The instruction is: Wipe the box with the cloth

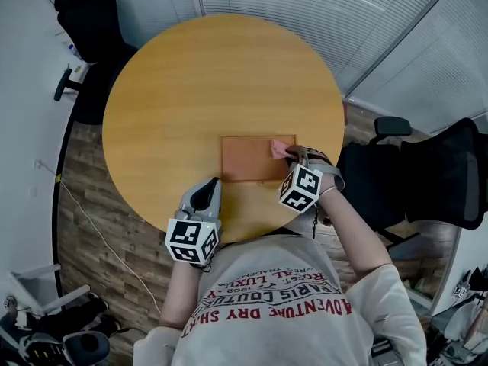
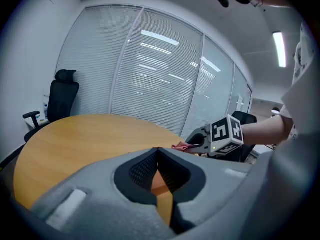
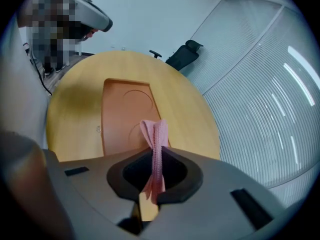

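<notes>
A flat orange-brown box (image 1: 248, 158) lies on the round wooden table (image 1: 191, 90), near its front edge. My right gripper (image 1: 288, 152) is shut on a pink cloth (image 1: 280, 149) and holds it on the box's right end. In the right gripper view the cloth (image 3: 156, 149) sticks up pinched between the jaws, with the box (image 3: 125, 114) stretching away beyond it. My left gripper (image 1: 212, 183) hovers at the box's near left corner, shut and empty. From the left gripper view, its tips (image 2: 158, 150) meet, and the right gripper (image 2: 192, 143) with the cloth (image 2: 181, 145) shows beyond.
Black office chairs stand at the far left (image 1: 91, 21) and at the right (image 1: 427, 174) of the table. Glass walls with blinds (image 1: 320, 14) run behind. A cable (image 1: 91, 227) trails on the wooden floor at the left.
</notes>
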Demonstrator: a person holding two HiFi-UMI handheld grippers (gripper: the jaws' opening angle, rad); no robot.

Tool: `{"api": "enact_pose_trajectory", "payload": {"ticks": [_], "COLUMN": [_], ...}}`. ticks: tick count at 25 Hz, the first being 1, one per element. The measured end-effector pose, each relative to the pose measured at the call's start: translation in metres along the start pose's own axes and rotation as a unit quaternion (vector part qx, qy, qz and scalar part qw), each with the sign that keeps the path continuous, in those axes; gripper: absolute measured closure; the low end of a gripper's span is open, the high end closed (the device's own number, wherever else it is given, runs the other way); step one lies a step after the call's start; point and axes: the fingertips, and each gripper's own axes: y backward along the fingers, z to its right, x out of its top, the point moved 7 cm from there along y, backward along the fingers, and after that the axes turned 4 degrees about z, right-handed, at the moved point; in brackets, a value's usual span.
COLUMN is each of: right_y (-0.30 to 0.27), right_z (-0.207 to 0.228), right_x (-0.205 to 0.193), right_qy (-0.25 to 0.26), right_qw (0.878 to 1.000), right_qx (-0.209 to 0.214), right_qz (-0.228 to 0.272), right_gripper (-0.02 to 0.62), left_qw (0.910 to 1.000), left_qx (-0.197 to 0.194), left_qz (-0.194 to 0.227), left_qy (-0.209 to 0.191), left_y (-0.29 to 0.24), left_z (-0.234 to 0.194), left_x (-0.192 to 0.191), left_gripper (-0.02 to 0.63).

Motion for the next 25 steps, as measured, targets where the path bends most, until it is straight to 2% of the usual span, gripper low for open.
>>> {"api": "enact_pose_trajectory", "payload": {"ticks": [8, 14, 25], "right_y": [-0.035, -0.047, -0.053], "right_z": [0.032, 0.029, 0.017], "right_x": [-0.009, -0.013, -0.018], "right_qy": [0.045, 0.056, 0.043], "right_qw": [0.998, 0.998, 0.999], "right_qx": [-0.031, -0.014, 0.019], "right_qz": [-0.008, -0.007, -0.010], "right_gripper": [0.561, 0.561, 0.561], "left_qw": [0.9995, 0.9988, 0.9990], "left_qx": [0.028, 0.045, 0.034], "left_qz": [-0.010, -0.017, -0.027], "left_qy": [0.008, 0.010, -0.002], "left_y": [-0.016, -0.020, -0.031], "left_z": [-0.001, -0.005, -0.001], "left_x": [-0.001, -0.001, 0.001], "left_gripper": [0.597, 0.597, 0.597]}}
